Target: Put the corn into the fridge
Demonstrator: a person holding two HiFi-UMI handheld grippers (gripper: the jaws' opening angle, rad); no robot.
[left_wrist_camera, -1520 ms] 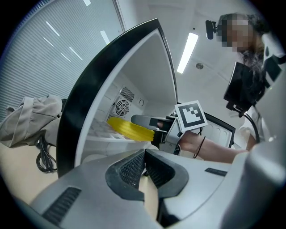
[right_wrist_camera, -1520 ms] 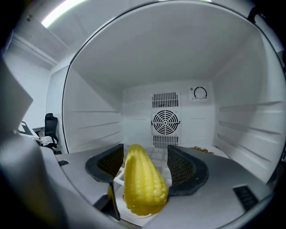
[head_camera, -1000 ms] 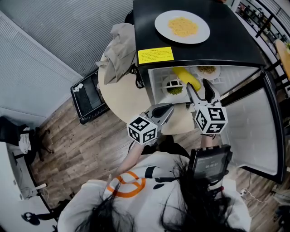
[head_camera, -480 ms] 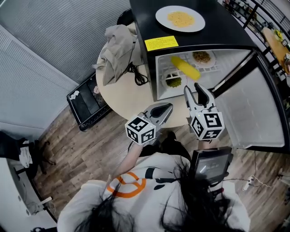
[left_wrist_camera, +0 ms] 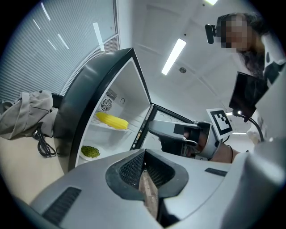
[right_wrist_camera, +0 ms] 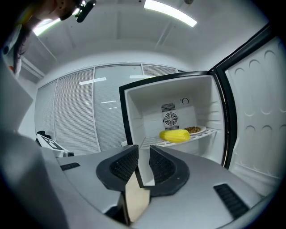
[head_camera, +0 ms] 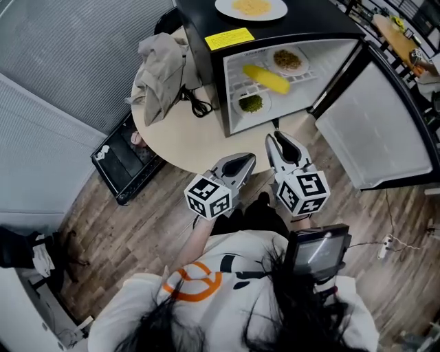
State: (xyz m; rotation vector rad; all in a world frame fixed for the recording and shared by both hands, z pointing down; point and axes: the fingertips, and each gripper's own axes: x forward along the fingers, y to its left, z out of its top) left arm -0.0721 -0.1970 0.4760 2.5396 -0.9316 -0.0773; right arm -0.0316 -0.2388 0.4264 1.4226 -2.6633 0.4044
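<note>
Yellow label (head_camera: 229, 38) on the fridge (head_camera: 316, 19) top, its print unreadable.

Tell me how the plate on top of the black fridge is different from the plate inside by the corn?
The round white plate on top of the black fridge holds pale yellow food; the round white plate inside holds brownish food. The top plate sits outside; the inside plate sits beside the yellow corn cob. Both are white, round and carry food.
</note>
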